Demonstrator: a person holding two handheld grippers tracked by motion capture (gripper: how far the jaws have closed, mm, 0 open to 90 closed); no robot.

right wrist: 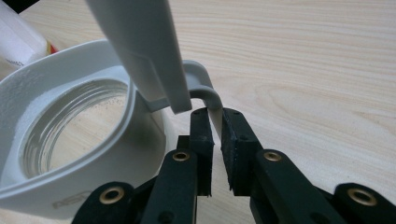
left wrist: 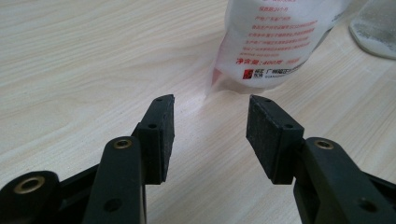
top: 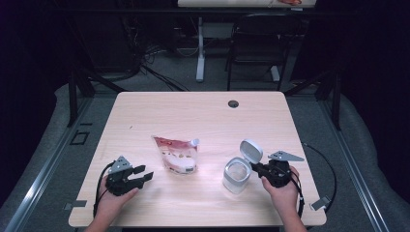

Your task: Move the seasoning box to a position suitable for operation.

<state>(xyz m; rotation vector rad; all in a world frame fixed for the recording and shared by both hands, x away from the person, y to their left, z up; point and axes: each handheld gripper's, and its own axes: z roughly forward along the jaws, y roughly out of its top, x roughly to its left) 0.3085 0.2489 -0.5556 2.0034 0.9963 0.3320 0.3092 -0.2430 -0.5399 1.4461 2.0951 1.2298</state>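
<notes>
A clear pouch with red print (top: 178, 154) lies flat at the table's middle. My left gripper (top: 144, 173) rests on the table to its left, open, pointing at the pouch (left wrist: 275, 37), jaws (left wrist: 210, 107) apart with bare wood between them. Right of the pouch stands a white, clear-walled container (top: 237, 175) with its hinged lid (top: 251, 151) flipped up. My right gripper (top: 255, 166) reaches it from the right. In the right gripper view the pads (right wrist: 215, 116) pinch the thin white handle (right wrist: 205, 91) under the raised lid (right wrist: 140, 46); the container (right wrist: 28, 93) looks nearly empty.
The container's edge (left wrist: 378, 28) shows at the top right of the left gripper view. A cable hole (top: 233, 103) sits near the table's far edge. A black chair (top: 258, 43) and another desk's leg (top: 200, 48) stand beyond the table. Cables trail from both grippers.
</notes>
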